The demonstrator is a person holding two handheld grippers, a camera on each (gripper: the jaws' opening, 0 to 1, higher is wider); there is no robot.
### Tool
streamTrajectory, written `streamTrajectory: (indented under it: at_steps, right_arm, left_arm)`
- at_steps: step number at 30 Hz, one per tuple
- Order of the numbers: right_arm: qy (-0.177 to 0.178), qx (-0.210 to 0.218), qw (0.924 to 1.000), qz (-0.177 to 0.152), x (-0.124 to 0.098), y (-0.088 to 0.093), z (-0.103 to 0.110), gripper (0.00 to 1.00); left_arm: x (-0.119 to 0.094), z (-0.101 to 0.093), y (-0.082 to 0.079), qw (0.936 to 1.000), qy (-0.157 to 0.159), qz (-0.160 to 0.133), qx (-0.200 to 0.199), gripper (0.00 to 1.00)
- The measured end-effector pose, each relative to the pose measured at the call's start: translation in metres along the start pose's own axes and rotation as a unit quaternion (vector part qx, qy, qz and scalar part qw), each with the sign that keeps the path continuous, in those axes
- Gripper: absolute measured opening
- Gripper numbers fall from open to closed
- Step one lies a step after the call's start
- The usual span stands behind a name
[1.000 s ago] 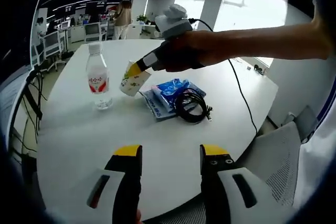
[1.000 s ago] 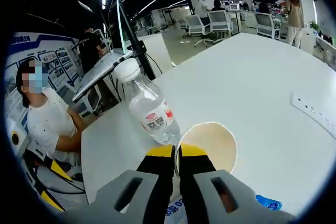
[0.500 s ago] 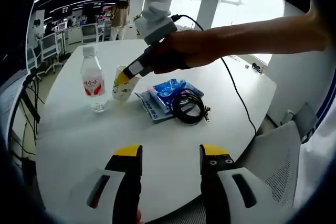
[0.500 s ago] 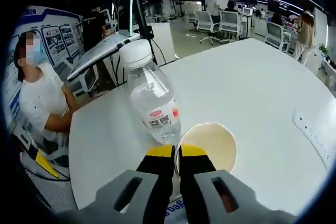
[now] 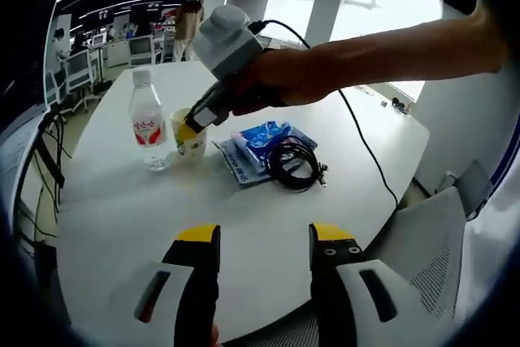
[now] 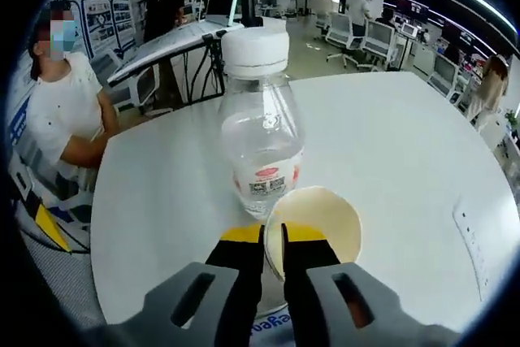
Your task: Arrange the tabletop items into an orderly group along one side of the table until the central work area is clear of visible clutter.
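One paper cup (image 5: 188, 137) hangs pinched by its rim in the right tool (image 6: 273, 243), just beside the water bottle (image 5: 149, 122) on the white surface (image 5: 244, 209), with the blue packets (image 5: 256, 145) and the coiled black cable (image 5: 294, 164) close on its other side. Grouping looks well along, I'd say, with the cup not yet released, while the left tool (image 5: 256, 253) waits wide open and empty. Up close, the right gripper view shows the cup's empty inside and a person seated beyond the surface's edge; the left gripper view takes in the whole cluster.
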State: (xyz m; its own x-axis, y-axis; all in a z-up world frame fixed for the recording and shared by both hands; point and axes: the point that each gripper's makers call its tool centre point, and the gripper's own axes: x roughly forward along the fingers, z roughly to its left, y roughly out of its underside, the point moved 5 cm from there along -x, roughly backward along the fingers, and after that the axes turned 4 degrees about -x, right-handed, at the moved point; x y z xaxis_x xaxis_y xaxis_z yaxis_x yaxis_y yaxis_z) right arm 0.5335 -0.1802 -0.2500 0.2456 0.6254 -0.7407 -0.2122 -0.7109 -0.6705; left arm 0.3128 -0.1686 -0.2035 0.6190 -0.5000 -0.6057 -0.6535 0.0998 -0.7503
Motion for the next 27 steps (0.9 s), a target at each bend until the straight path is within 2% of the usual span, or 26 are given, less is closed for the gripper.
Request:
streamTrajectory:
  at_steps: [10, 27]
  right_arm:
    - [-0.001, -0.009, 1.0000, 0.001, 0.003, -0.004, 0.003, 0.09]
    - [-0.009, -0.004, 0.9999, -0.007, -0.008, -0.007, 0.001, 0.15]
  left_arm:
    - [0.000, 0.000, -0.001, 1.0000, 0.000, -0.001, 0.001, 0.43]
    - [-0.003, -0.002, -0.004, 1.0000, -0.001, -0.002, 0.007, 0.43]
